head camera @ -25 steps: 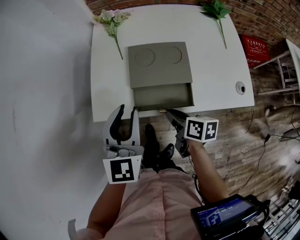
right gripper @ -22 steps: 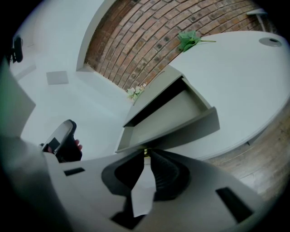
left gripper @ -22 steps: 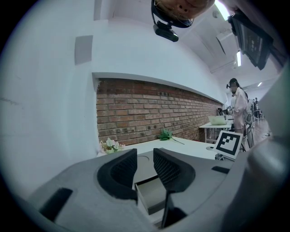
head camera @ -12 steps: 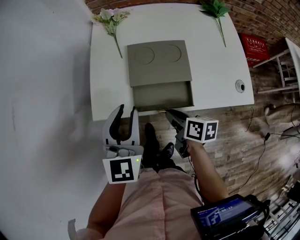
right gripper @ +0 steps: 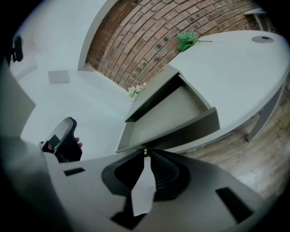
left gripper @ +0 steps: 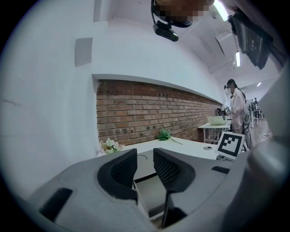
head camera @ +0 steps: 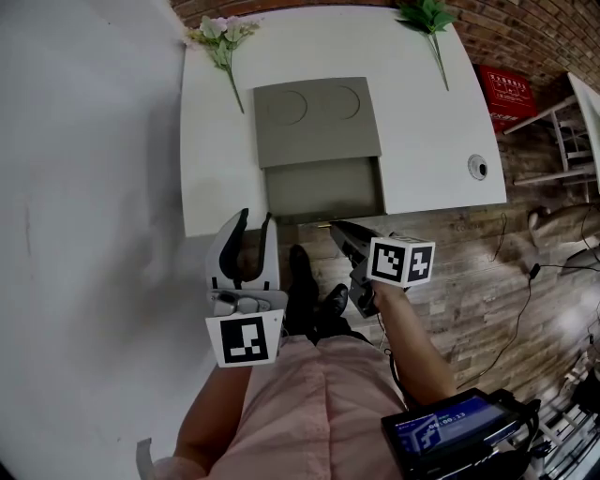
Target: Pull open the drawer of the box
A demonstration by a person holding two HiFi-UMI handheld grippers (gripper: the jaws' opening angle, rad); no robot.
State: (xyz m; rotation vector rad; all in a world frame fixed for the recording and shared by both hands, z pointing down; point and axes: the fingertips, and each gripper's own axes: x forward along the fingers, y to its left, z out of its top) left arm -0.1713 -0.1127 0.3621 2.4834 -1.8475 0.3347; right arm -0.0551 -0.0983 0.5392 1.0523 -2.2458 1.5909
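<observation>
A grey box (head camera: 317, 120) stands on the white table (head camera: 422, 112), and its drawer (head camera: 324, 189) is pulled out toward the table's front edge. The drawer's inside (right gripper: 174, 111) looks empty. My right gripper (head camera: 333, 225) sits at the drawer's front, shut on the small brass knob (right gripper: 145, 152) there. My left gripper (head camera: 253, 221) hangs just off the front edge, left of the drawer, open with nothing between its fingers. In the left gripper view the open drawer (left gripper: 152, 192) shows through the gap of that gripper (left gripper: 145, 164).
A pale flower sprig (head camera: 221, 39) lies at the table's back left and a green sprig (head camera: 429, 21) at the back right. A cable hole (head camera: 478, 167) sits near the right edge. Below are wooden floor, the person's shoes (head camera: 314, 298) and a red crate (head camera: 508, 92).
The picture has slid slightly, so the table and box sit a little higher. Neither gripper has visibly moved, and both hold the same jaw state.
</observation>
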